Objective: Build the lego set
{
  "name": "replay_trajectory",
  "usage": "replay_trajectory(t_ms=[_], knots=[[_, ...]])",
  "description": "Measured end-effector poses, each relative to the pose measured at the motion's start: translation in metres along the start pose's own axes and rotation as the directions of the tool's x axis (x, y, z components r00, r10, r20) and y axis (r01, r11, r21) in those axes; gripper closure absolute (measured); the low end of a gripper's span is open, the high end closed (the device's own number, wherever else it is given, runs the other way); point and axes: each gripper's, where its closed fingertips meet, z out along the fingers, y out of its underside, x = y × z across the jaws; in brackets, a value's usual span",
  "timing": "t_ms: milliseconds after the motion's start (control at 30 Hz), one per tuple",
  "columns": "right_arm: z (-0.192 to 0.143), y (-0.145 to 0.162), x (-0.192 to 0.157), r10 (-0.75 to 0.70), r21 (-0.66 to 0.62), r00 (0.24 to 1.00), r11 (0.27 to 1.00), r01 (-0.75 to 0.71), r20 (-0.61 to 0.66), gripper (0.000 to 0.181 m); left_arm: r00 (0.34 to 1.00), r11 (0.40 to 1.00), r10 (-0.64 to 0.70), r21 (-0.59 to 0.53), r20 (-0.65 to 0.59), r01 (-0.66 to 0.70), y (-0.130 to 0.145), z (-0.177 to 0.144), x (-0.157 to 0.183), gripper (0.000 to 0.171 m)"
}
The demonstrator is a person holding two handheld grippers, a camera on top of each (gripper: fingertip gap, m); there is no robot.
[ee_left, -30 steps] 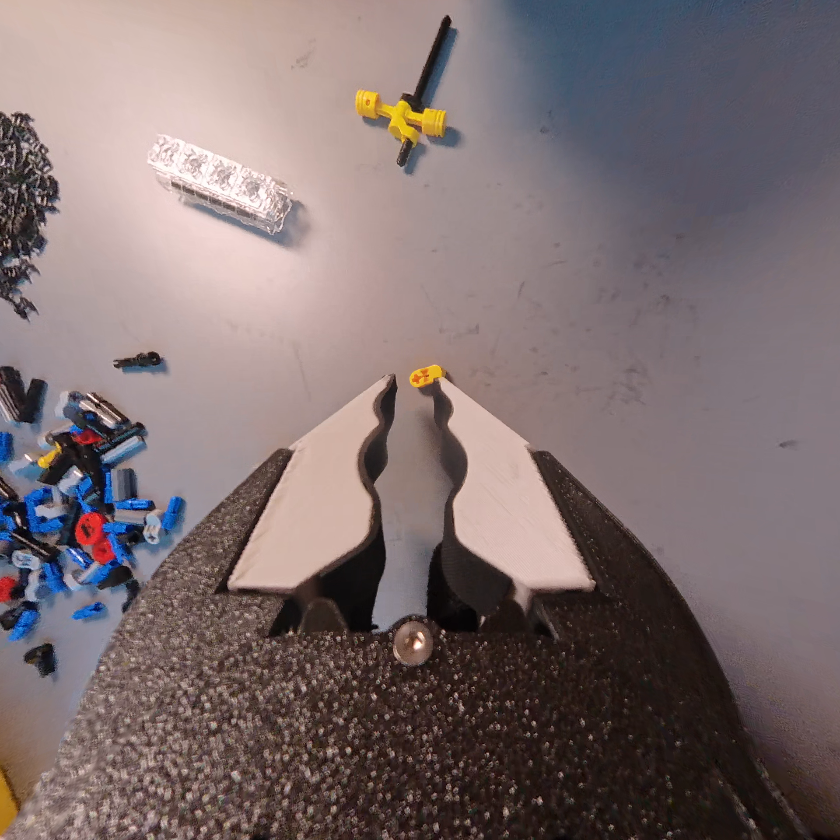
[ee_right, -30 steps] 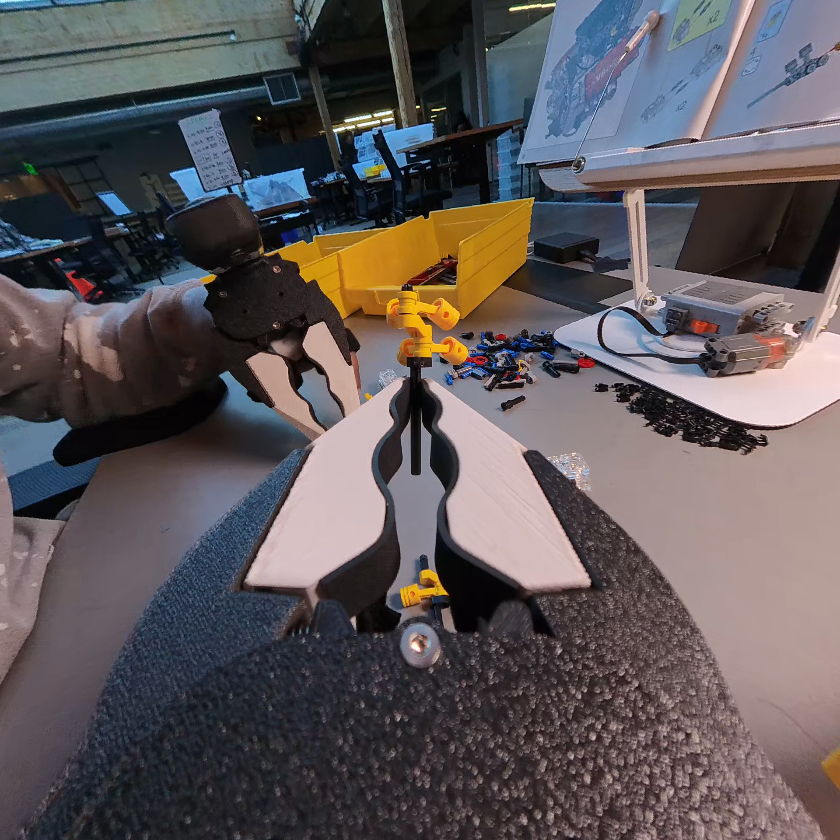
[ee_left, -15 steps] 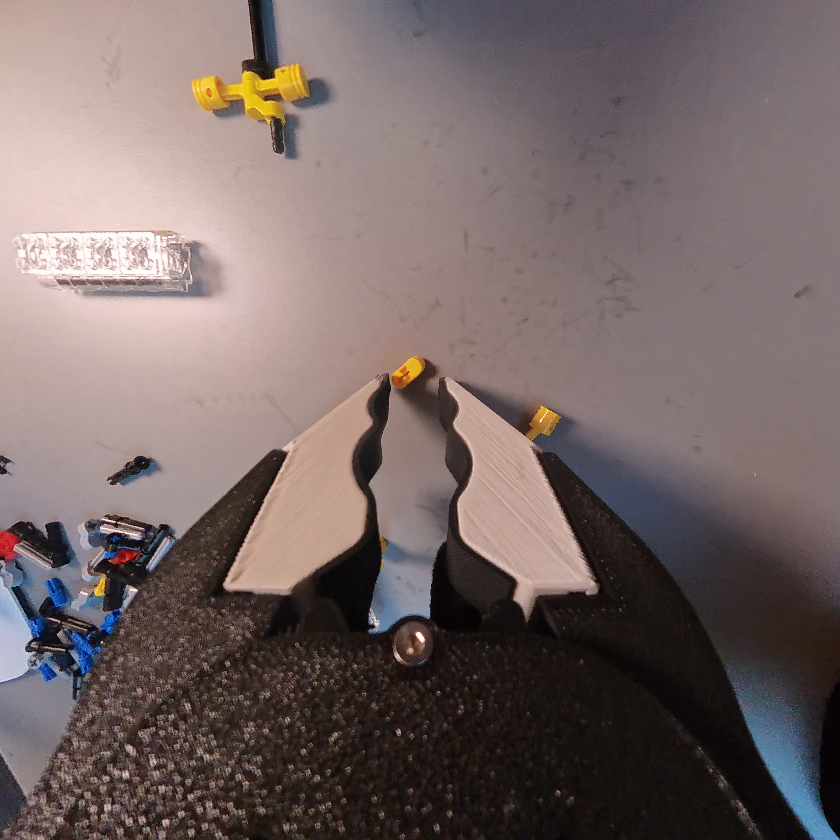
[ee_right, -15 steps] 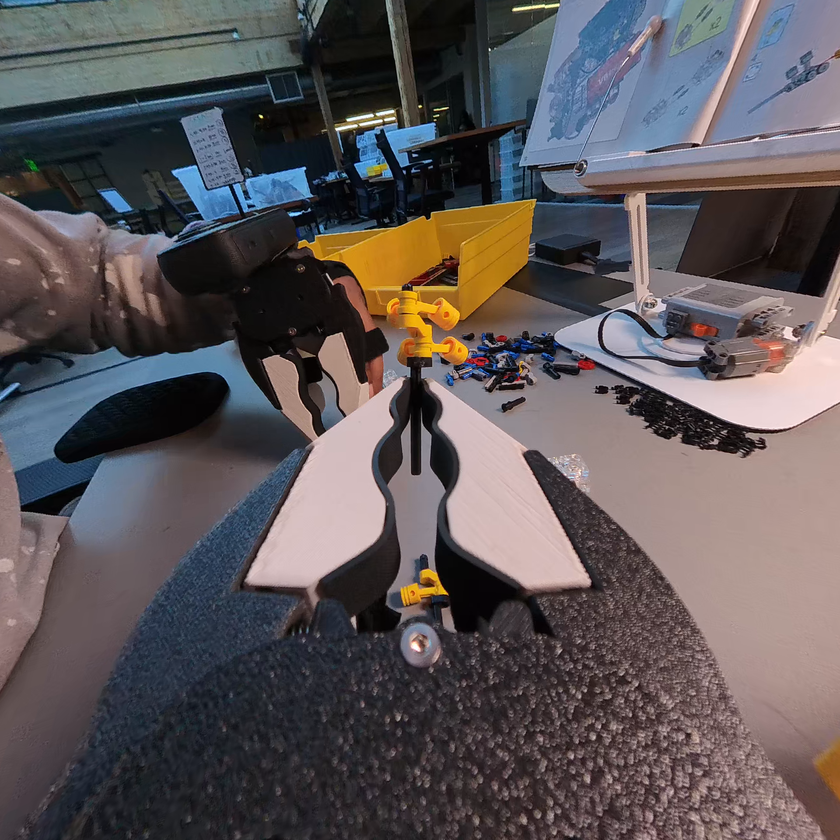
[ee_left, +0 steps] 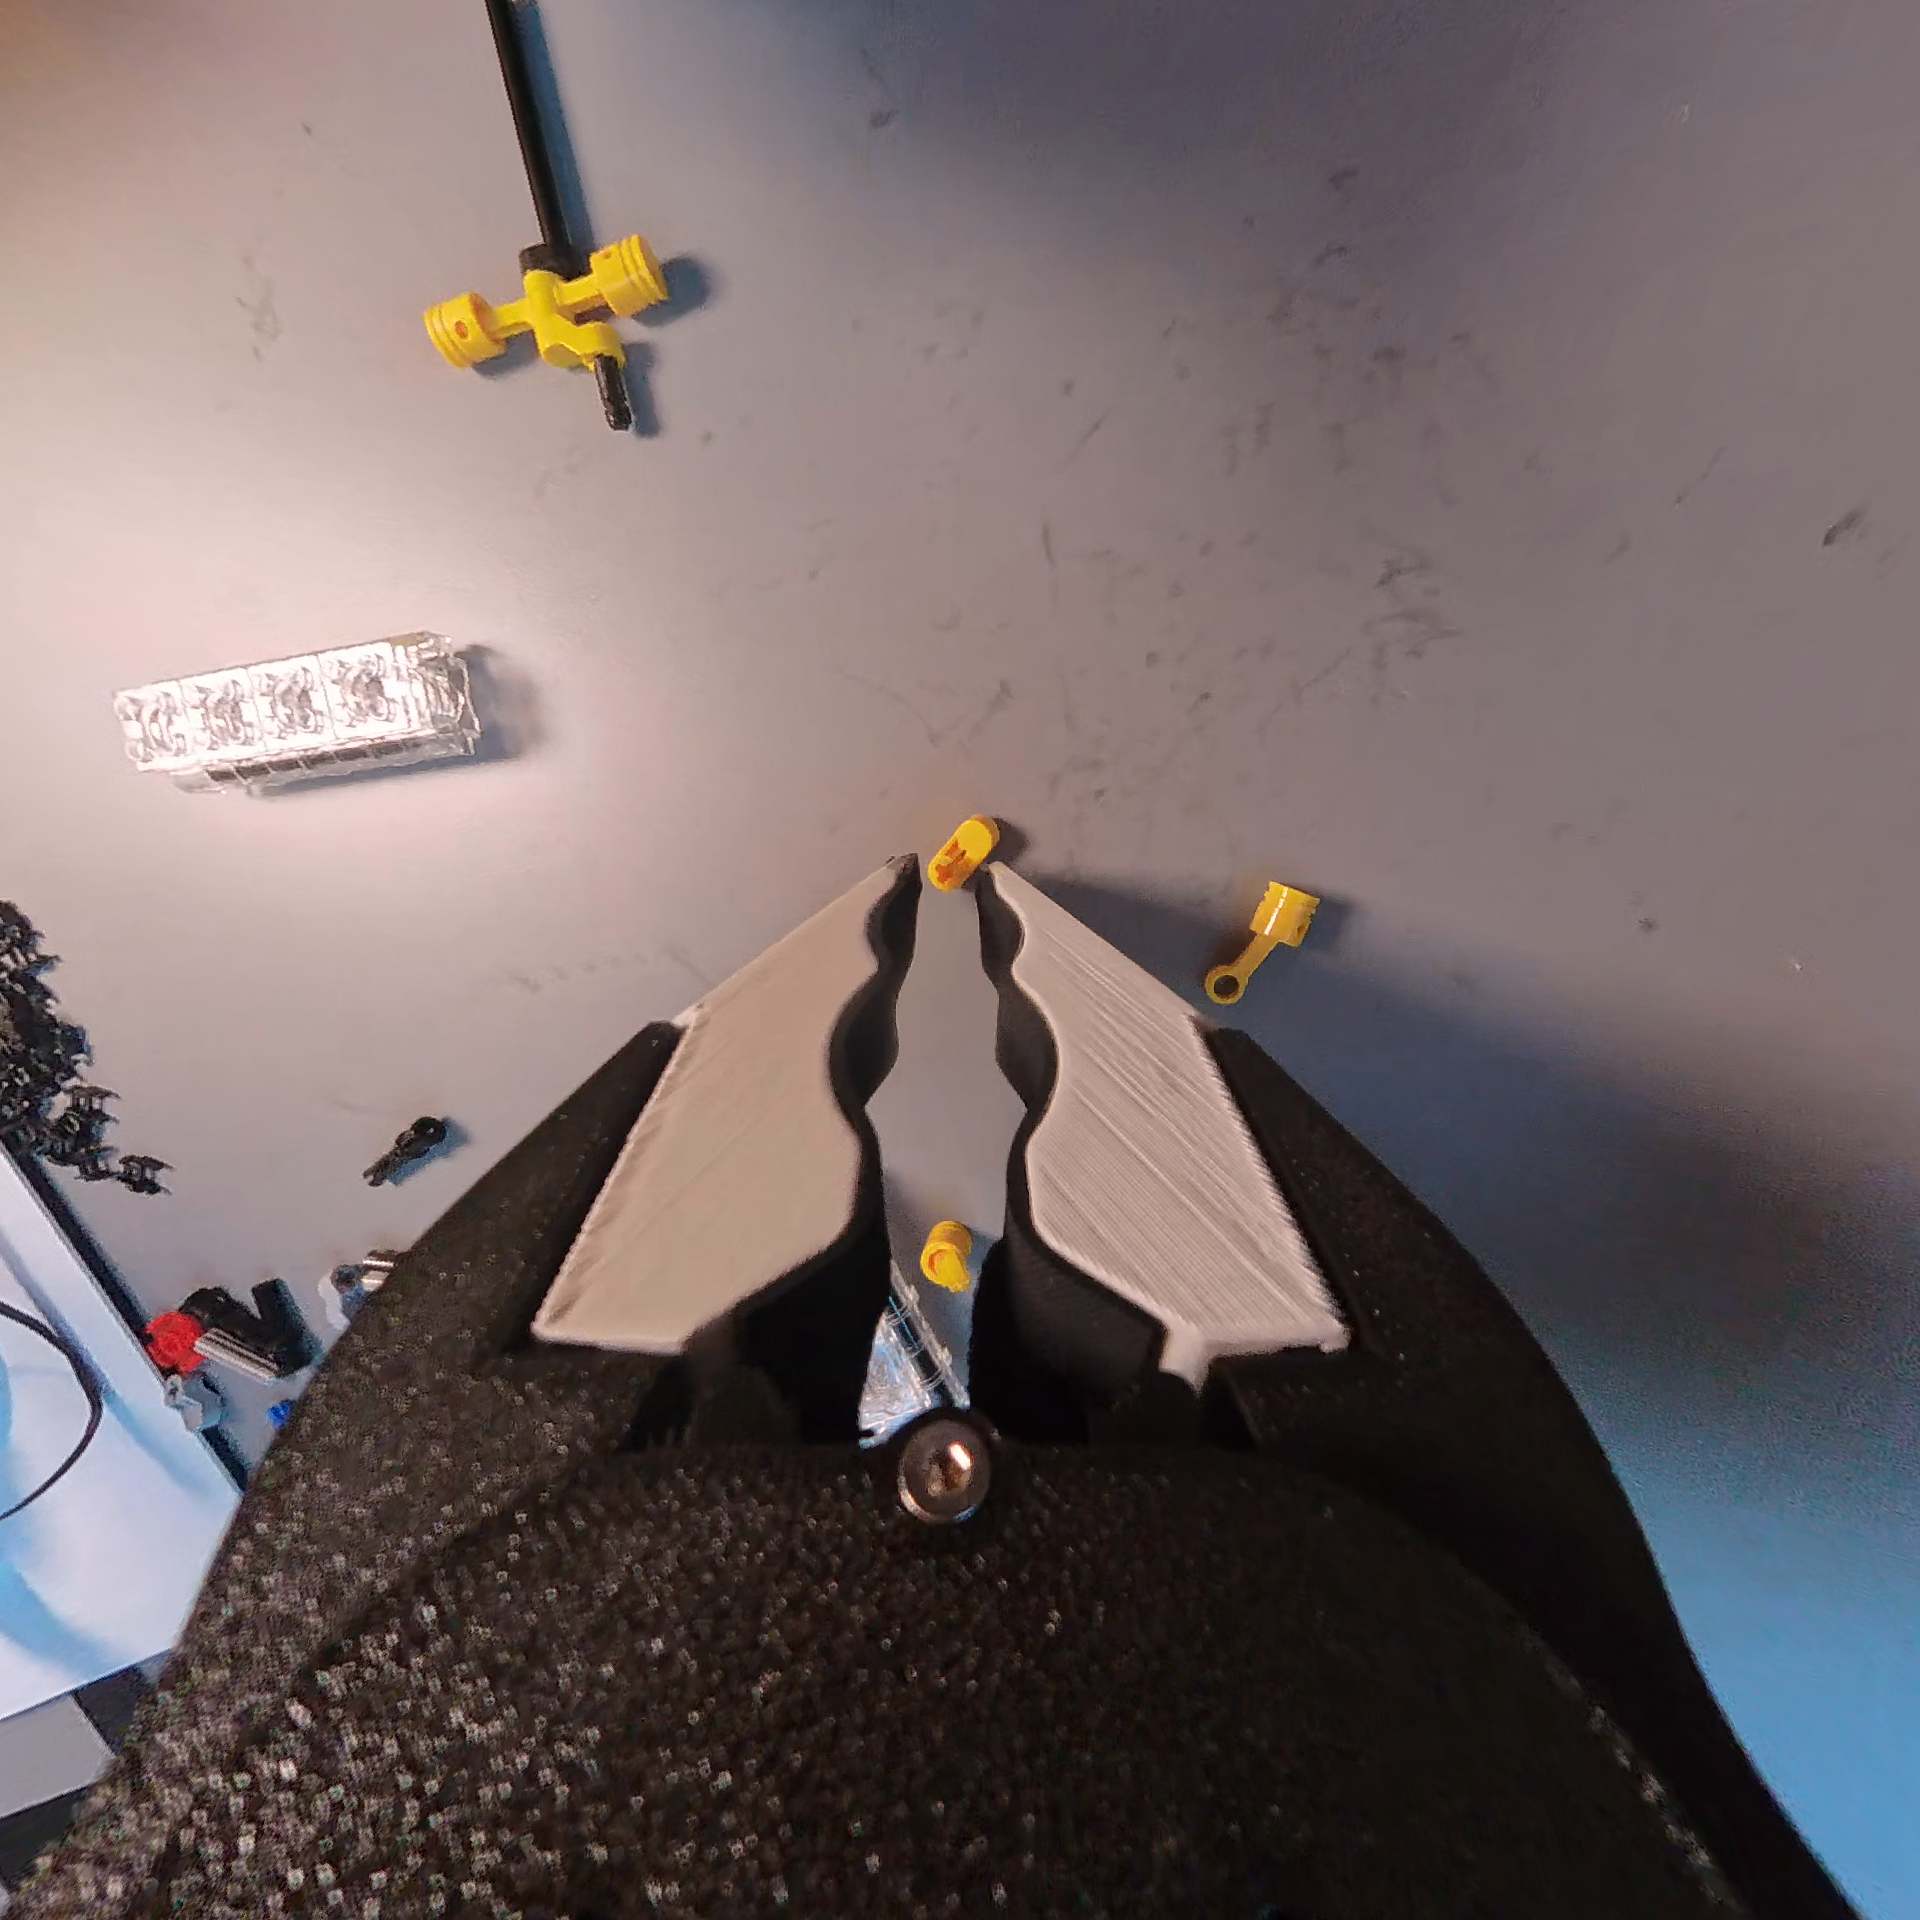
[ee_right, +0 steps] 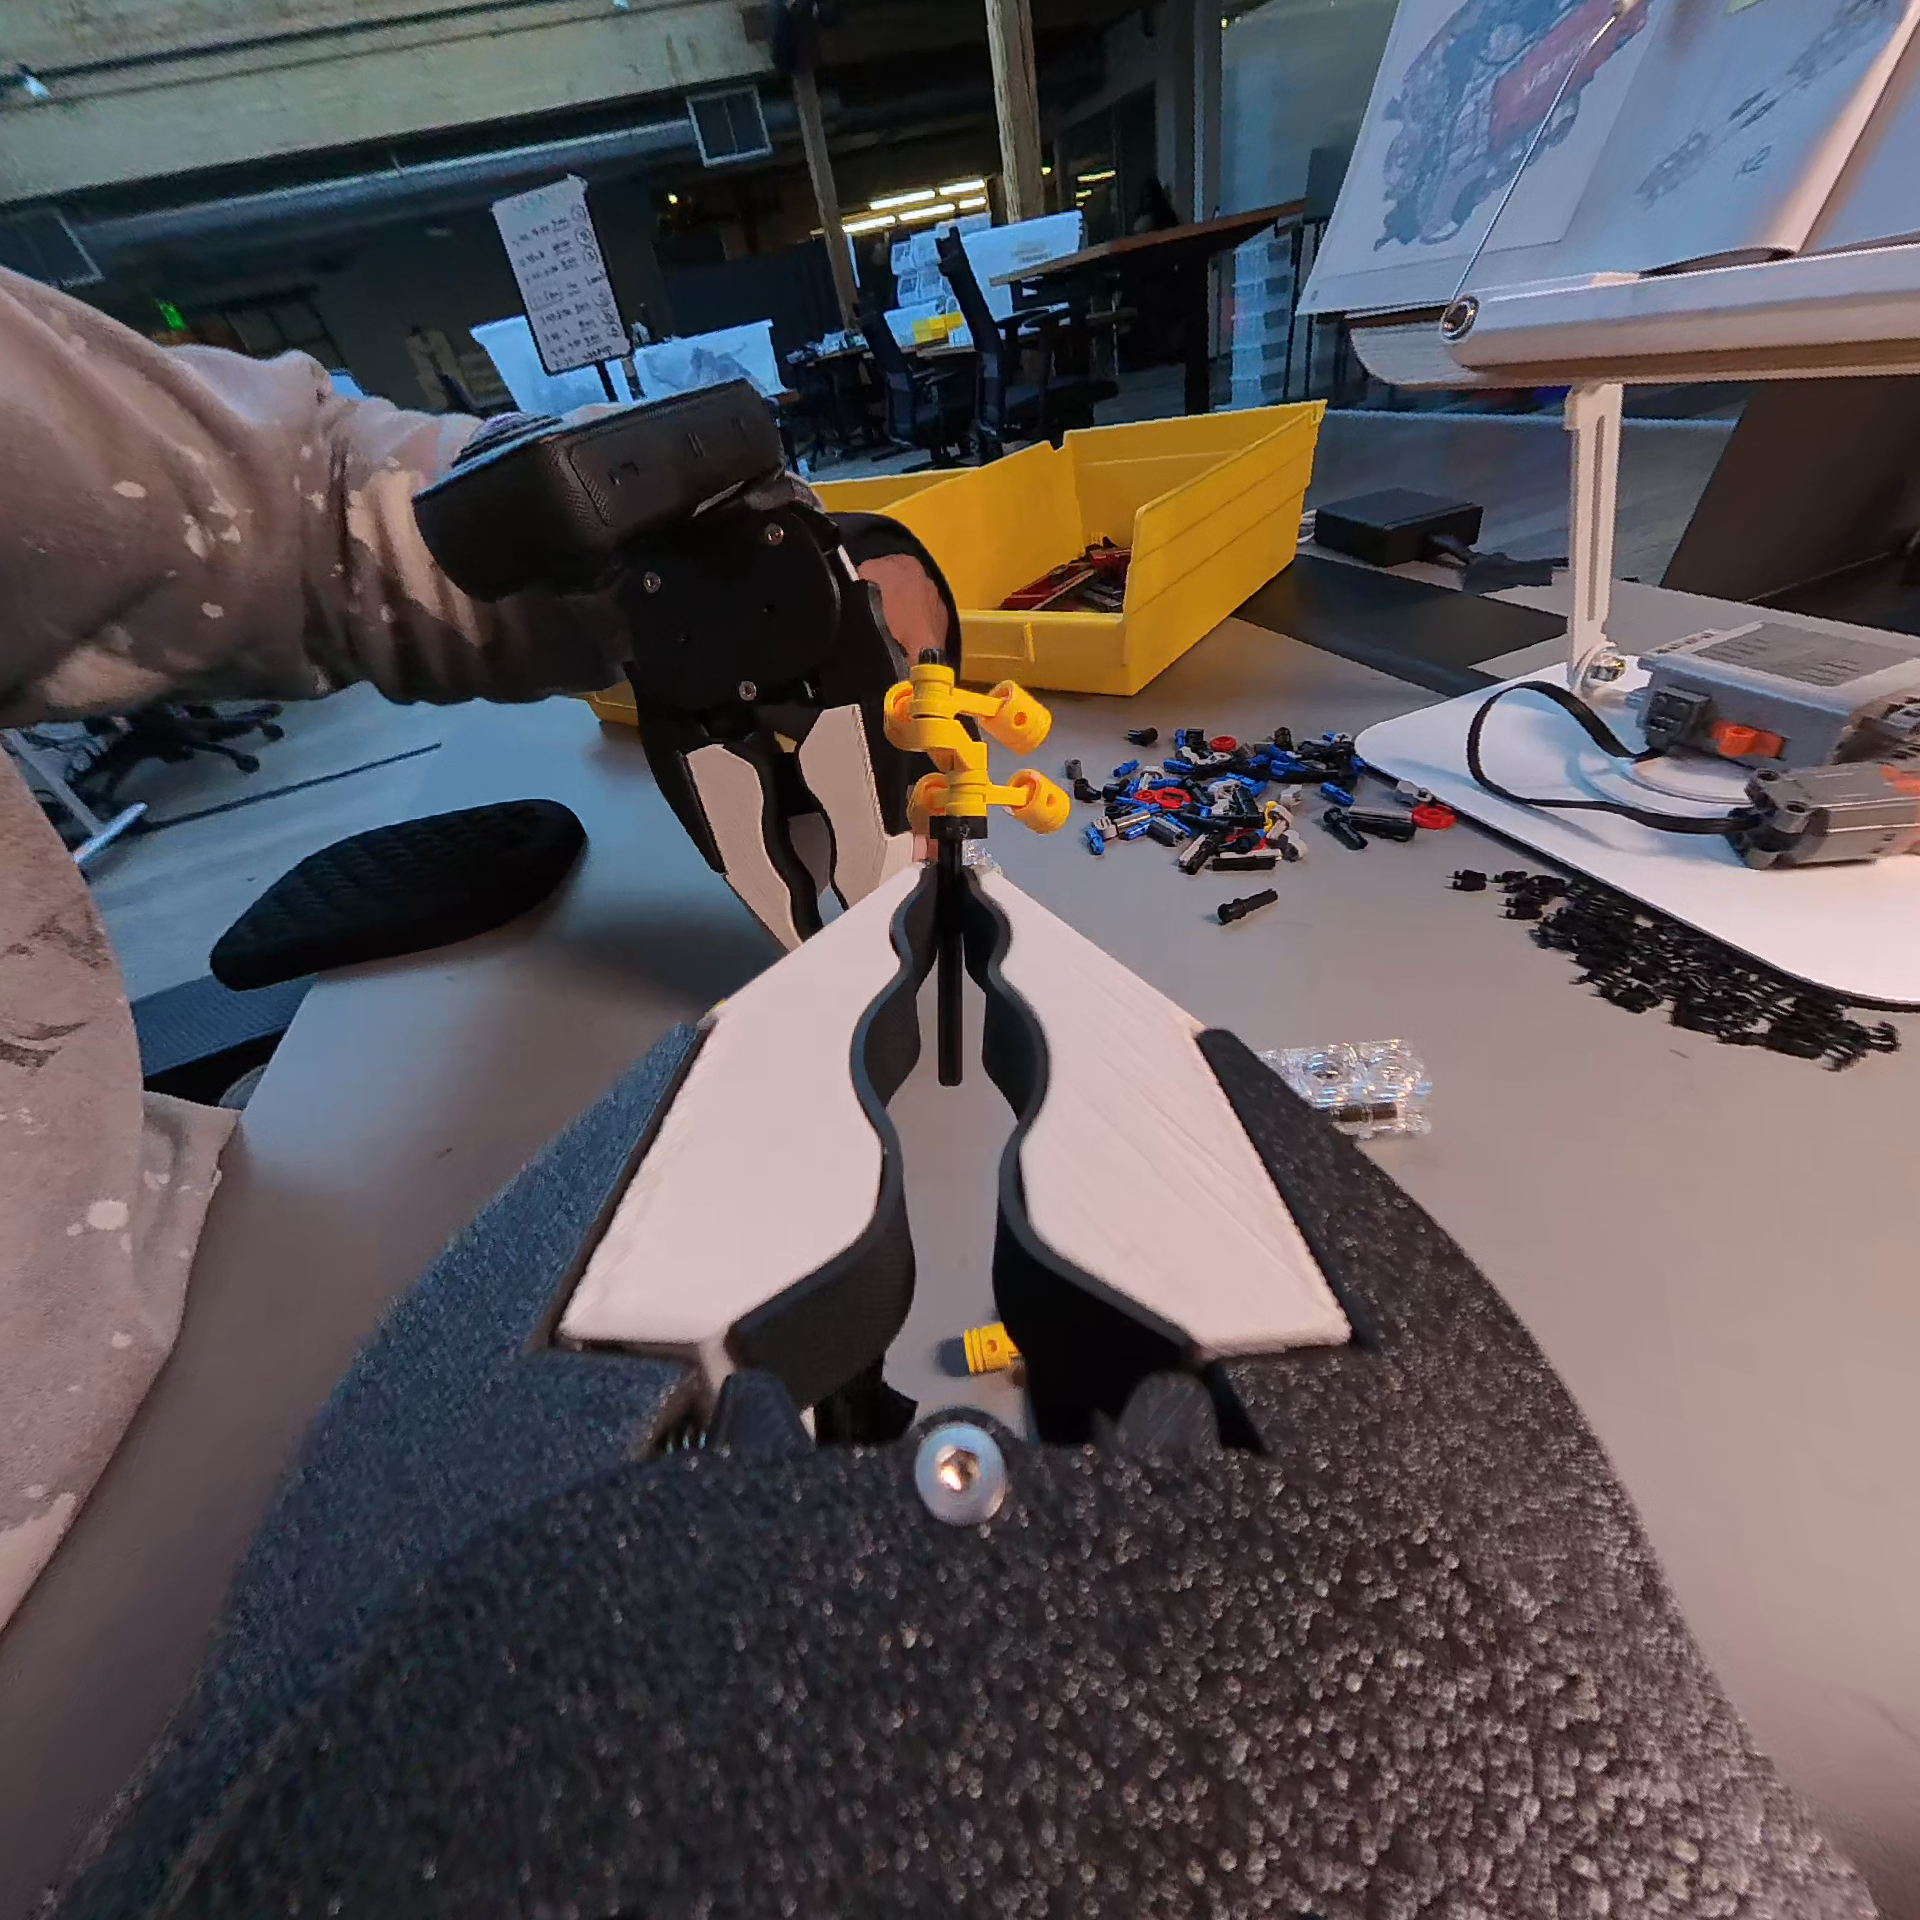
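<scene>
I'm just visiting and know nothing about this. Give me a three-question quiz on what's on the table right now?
1. True or false: the right gripper holds a black axle with yellow pistons.
2. What lies at the tips of the left gripper? A) small yellow connector B) red wheel C) black pin
3. Fill in: the bin behind the loose parts is ____.

Key: 1 true; 2 A; 3 yellow.

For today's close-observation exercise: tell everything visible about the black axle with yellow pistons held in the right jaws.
The black axle with yellow plastic pistons stands upright, its thin rod pinched between the tips of the right gripper, lower end hanging free between the jaws. Two yellow connectors stacked near its top each carry a ribbed piston pointing right. It is lifted clear of the grey table.
</scene>
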Motion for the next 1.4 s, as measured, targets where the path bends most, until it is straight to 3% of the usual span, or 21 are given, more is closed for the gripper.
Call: replay_trajectory(t_ms=[533, 900, 1100, 1400], knots=[[0.001, 0.005, 0.0, -0.002, -0.03, 1.0, 1.0, 0.002, 0.004, 0.178, 0.99, 0.996, 0.085, -0.019, -0.108, -0.087, -0.001, 0.008, 0.005, 0.163], [0.002, 0.007, -0.003, -0.002, -0.037, 1.0, 0.999, 0.003, 0.017, 0.178, 0.996, 0.998, 0.056, 0.046, -0.07, -0.053, -0.005, 0.009, 0.009, 0.164], [0.003, 0.008, -0.005, -0.001, -0.047, 1.0, 0.999, 0.003, 0.031, 0.178, 0.999, 0.992, 0.044, 0.115, 0.02, -0.046, -0.015, 0.007, 0.009, 0.164], [0.006, 0.012, -0.018, -0.04, -0.073, 0.995, 0.996, 0.046, 0.087, 0.178, 0.931, 0.904, -0.164, 0.426, 0.326, 0.01, -0.046, -0.047, -0.01, 0.164]])
